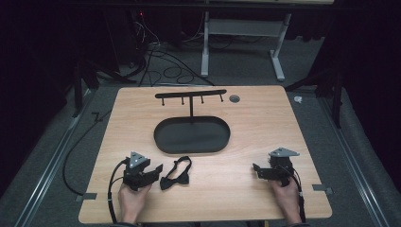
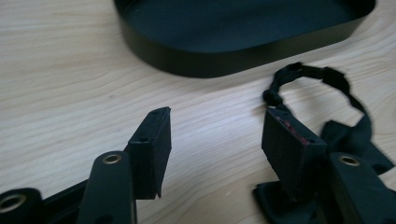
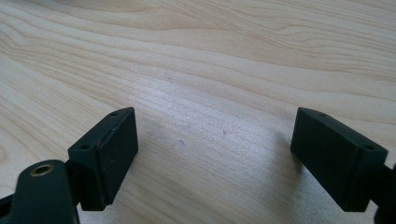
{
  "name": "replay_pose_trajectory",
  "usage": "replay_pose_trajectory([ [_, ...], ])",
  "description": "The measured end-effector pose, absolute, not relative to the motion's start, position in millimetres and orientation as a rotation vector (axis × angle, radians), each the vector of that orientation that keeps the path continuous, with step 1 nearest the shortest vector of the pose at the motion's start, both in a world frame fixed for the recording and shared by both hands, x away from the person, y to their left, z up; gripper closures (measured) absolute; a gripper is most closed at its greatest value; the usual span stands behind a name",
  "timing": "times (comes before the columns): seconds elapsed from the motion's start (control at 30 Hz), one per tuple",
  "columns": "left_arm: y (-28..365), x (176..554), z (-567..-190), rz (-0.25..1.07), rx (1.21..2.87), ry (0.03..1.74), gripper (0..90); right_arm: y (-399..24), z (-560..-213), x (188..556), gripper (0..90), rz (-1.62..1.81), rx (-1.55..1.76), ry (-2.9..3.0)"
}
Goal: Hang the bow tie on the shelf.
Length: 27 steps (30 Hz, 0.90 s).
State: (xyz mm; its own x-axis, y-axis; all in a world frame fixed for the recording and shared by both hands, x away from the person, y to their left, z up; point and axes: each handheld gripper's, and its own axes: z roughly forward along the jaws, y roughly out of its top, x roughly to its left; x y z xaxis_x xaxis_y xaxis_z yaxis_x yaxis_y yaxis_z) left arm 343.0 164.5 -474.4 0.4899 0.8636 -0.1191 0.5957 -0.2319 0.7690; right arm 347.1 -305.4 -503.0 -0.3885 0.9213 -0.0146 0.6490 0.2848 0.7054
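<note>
Black bow tie flat on the wooden table, just below the black oval tray and apart from it, bow end toward the near edge and strap loop toward the tray, long axis slanting slightly right going away. Nothing visible inside the tray (a hook stand rises at its far rim). Left gripper beside the bow tie, jaws apart over bare wood with the tie against the outer side of one; right gripper well off to the right, jaws wide, holding nothing.
</note>
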Motion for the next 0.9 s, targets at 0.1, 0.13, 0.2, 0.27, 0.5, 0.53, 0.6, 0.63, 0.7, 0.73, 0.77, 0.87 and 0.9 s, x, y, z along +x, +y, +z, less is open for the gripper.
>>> replay_pose_trajectory([
  [0.1,155.1,345.5,-472.0,0.406,1.952,1.178,43.1,-305.4,-503.0,347.0,16.0,0.871,1.408,2.139],
  [0.13,152.4,346.2,-471.5,0.405,1.958,1.17,43.1,-305.4,-503.0,347.0,16.0,0.871,1.408,2.139],
  [0.2,148.3,348.1,-471.0,0.398,1.967,1.159,43.1,-305.4,-503.0,347.0,16.0,0.871,1.408,2.139],
  [0.27,145.1,350.1,-470.4,0.382,1.972,1.159,43.1,-305.4,-503.0,347.1,16.0,0.871,1.408,2.139],
  [0.5,132.6,358.3,-473.9,0.367,2.003,1.157,43.5,-305.5,-503.0,347.0,16.0,0.872,1.407,2.14],
  [0.53,131.2,359.6,-474.6,0.369,2.006,1.161,43.9,-305.6,-503.0,347.1,16.0,0.872,1.406,2.141],
  [0.6,128.9,361.9,-475.7,0.365,2.009,1.165,44.3,-305.5,-503.0,347.0,16.0,0.872,1.408,2.14],
  [0.63,127.6,363.1,-476.4,0.364,2.009,1.167,44.4,-305.6,-503.0,347.1,16.0,0.872,1.405,2.14],
  [0.7,125.6,365.0,-477.9,0.362,2.011,1.166,45.4,-305.6,-503.0,347.1,16.0,0.872,1.405,2.141],
  [0.73,124.1,366.3,-479.4,0.358,2.013,1.17,45.9,-305.5,-503.0,347.1,16.0,0.872,1.406,2.14],
  [0.77,123.1,367.1,-480.4,0.355,2.012,1.172,46.4,-305.4,-502.9,347.1,16.0,0.872,1.408,2.14],
  [0.87,118.9,369.7,-484.1,0.356,2.028,1.17,47.4,-305.4,-502.9,347.0,16.0,0.872,1.411,2.139],
  [0.9,117.9,370.6,-485.3,0.357,2.033,1.172,47.8,-305.4,-502.9,347.0,16.0,0.872,1.409,2.139],
])
